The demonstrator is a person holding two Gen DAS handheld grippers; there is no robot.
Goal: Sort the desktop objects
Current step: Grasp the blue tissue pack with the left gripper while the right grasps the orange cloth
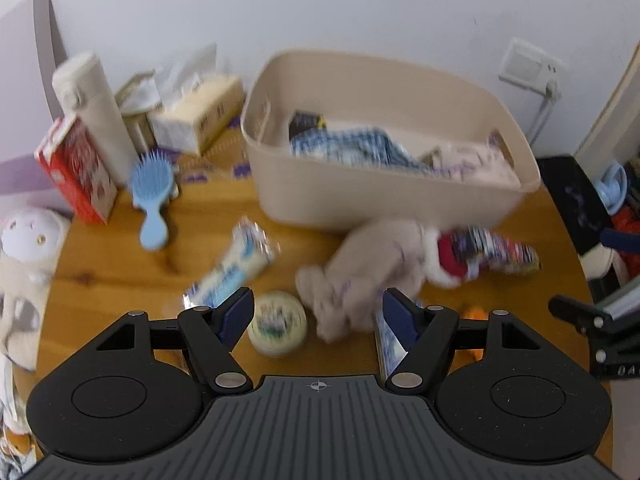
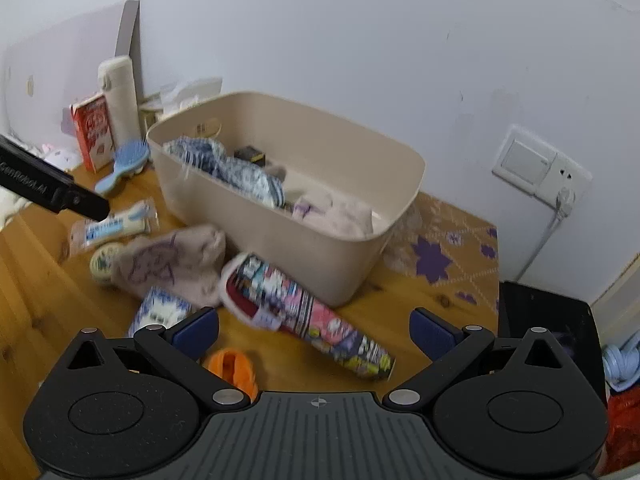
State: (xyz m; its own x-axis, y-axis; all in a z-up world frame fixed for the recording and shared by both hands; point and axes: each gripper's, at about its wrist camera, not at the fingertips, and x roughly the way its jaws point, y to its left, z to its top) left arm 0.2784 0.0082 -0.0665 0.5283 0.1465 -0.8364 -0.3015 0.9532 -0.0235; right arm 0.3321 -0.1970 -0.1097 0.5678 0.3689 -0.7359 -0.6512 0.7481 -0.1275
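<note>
Desktop objects lie scattered over the wooden table (image 1: 120, 264), most of them in front of a beige bin (image 1: 384, 184) that stands at the far side against the wall. The bin already holds a blue checked cloth (image 1: 352, 148), a small dark box (image 1: 306, 122) and a pale pink fabric (image 1: 480, 164). Just before the bin, a beige plush toy (image 1: 360, 268) lies next to a colourful patterned pouch (image 2: 312, 312) with a red lining. To the left of the plush sit a round cream tin (image 1: 277, 323) and a blue-and-white wrapped packet (image 1: 232, 268). A small orange item (image 2: 234, 368) rests at the near edge.

At the far left, a blue hairbrush (image 1: 150, 196) lies by a red carton (image 1: 76, 172), a white bottle (image 1: 92, 112) and a tissue box (image 1: 196, 120).

The left hand-held gripper (image 1: 318, 316) hovers above the tin and plush with its blue pads spread and nothing between them. The right hand-held gripper (image 2: 314, 328) hangs over the pouch, likewise spread wide and holding nothing. The left view is blurred, so fine detail is hard to read.
</note>
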